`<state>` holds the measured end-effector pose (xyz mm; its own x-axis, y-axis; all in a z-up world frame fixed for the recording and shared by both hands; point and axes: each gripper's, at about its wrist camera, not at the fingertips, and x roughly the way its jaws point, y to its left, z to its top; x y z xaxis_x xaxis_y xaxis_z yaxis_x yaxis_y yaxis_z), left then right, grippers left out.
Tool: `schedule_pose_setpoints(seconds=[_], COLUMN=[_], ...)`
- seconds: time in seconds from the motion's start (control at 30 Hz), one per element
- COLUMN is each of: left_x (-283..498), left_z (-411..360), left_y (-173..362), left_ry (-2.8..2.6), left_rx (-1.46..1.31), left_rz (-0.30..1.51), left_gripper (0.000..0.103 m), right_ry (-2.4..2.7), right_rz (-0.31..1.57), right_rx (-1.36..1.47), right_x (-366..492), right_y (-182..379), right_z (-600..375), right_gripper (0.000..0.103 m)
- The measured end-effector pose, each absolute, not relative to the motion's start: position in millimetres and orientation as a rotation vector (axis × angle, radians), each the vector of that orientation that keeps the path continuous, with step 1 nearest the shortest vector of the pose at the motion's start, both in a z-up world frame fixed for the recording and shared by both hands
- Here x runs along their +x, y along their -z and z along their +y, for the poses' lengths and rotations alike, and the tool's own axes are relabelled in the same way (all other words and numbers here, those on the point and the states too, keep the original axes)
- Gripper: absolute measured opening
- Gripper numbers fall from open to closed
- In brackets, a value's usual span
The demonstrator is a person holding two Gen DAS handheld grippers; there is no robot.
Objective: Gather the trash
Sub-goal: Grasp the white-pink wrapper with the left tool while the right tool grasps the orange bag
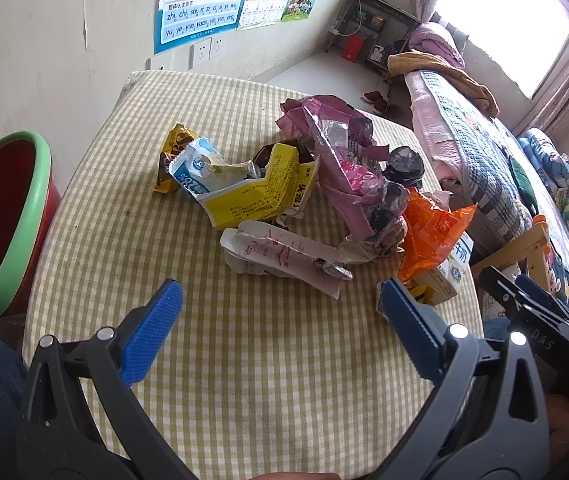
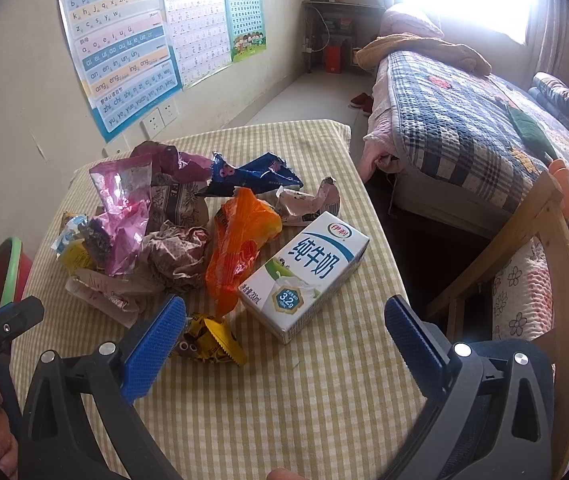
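A heap of trash lies on the checked tablecloth [image 1: 244,360]: a yellow carton [image 1: 260,196], a blue-white wrapper [image 1: 196,168], a torn white-pink wrapper [image 1: 280,256], a pink foil bag [image 1: 332,152] and an orange bag [image 1: 428,232]. In the right wrist view a milk carton [image 2: 304,276] lies beside the orange bag [image 2: 240,240], with a small yellow wrapper [image 2: 210,340] near the left fingertip. My left gripper [image 1: 280,312] hovers open just short of the white-pink wrapper, holding nothing. My right gripper [image 2: 284,332] is open, straddling the milk carton's near end.
A red bin with a green rim [image 1: 0,220] stands left of the table, against the wall. A bed with a plaid quilt [image 2: 464,128] runs along the right, and a wooden chair frame [image 2: 540,232] stands close to the table's right edge.
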<state>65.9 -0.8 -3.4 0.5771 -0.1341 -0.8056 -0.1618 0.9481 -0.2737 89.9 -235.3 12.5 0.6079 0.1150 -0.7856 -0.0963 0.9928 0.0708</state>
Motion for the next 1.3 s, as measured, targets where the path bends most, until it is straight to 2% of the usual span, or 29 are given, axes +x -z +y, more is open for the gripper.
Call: schedule_pose_setpoints(seconds=[0.17, 0.33, 0.47, 0.57, 0.67, 0.73, 0.77, 0.8, 0.83, 0.87, 0.9, 0.97, 1.13, 1.3], left_x=[84, 99, 109, 116, 119, 118, 117, 115, 115, 113, 111, 108, 96, 85], left_z=[2, 4, 8, 12, 14, 14, 14, 15, 16, 17, 18, 20, 23, 22], left_y=[21, 38, 48, 57, 68, 73, 73, 72, 72, 71, 71, 69, 58, 44], left_ry=[-0.032, -0.052, -0.075, -0.085, -0.078, -0.081, -0.084, -0.075, -0.066, -0.061, -0.058, -0.049, -0.037, -0.032], left_rx=[-0.399, -0.439, -0.465, -0.512, -0.578, -0.602, -0.606, -0.616, -0.623, -0.63, -0.637, -0.646, -0.635, -0.576], left_rz=[1.016, 1.06, 1.082, 1.103, 1.141, 1.152, 1.141, 1.128, 1.124, 1.121, 1.117, 1.113, 1.097, 1.082], left_gripper=[0.097, 0.096, 0.096, 0.091, 0.077, 0.062, 0.059, 0.046, 0.038, 0.036, 0.03, 0.024, 0.012, 0.011], right_ry=[-0.154, -0.189, -0.204, -0.215, -0.224, -0.233, -0.242, -0.25, -0.258, -0.264, -0.271, -0.282, -0.29, -0.283], right_rz=[0.907, 0.921, 0.951, 0.966, 0.984, 0.996, 1.001, 1.004, 1.007, 1.009, 1.011, 1.01, 0.978, 0.951], right_rx=[0.019, 0.003, 0.0, 0.0, 0.002, 0.003, 0.004, 0.005, 0.003, 0.001, -0.002, -0.008, -0.022, -0.018], right_x=[105, 124, 140, 148, 156, 159, 160, 161, 161, 161, 160, 157, 149, 135], right_y=[-13, -9, -1, 4, 8, 10, 11, 11, 11, 11, 11, 10, -2, -16], right_z=[-232, -220, -214, -211, -209, -207, -205, -203, -202, -201, -199, -196, -194, -197], right_gripper=[0.096, 0.091, 0.084, 0.077, 0.064, 0.055, 0.047, 0.04, 0.036, 0.027, 0.021, 0.014, 0.013, 0.013])
